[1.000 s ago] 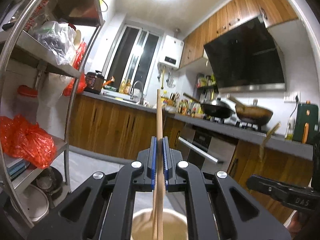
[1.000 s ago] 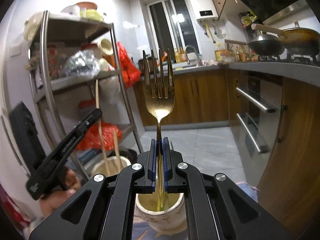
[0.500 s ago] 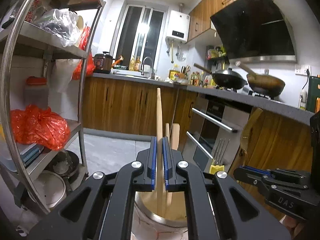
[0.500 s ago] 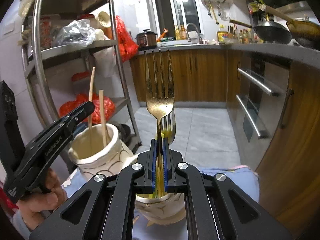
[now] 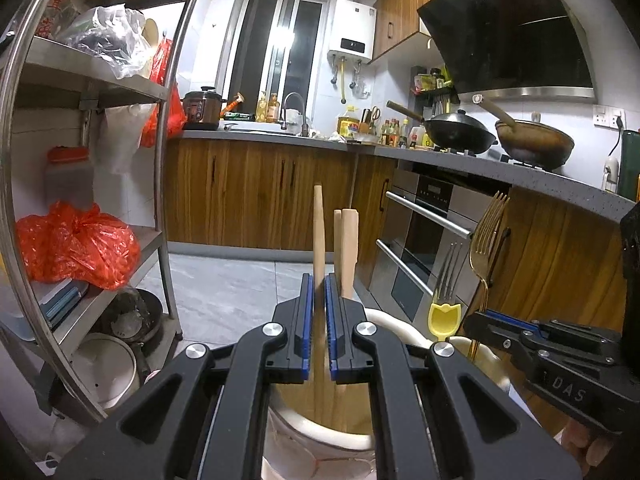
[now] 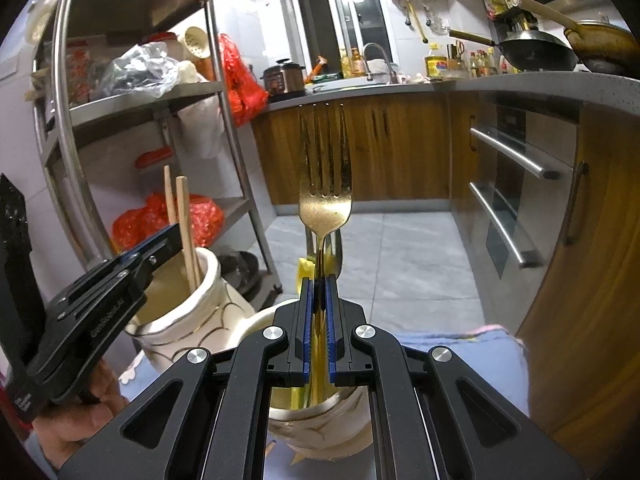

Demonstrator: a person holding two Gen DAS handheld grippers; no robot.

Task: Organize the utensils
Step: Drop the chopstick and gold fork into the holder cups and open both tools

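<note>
My left claw (image 5: 319, 312) is squeezed tight on a wooden stick (image 5: 319, 236) that stands up in a white cup (image 5: 320, 436). More sticks (image 5: 347, 248) stand beside it. My right claw (image 6: 319, 320), with "DAS" on its side, pinches a gold fork (image 6: 325, 184) standing in the other white cup (image 6: 320, 436), next to a yellow-handled fork (image 5: 445, 296).

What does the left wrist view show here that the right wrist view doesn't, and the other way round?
Only the left wrist view: the left gripper shut on a wooden chopstick, and a yellow-handled fork. Only the right wrist view: the blue cloth under the holders. Both: the gold fork in the right gripper, both ceramic holders, the steel shelf rack.
</note>
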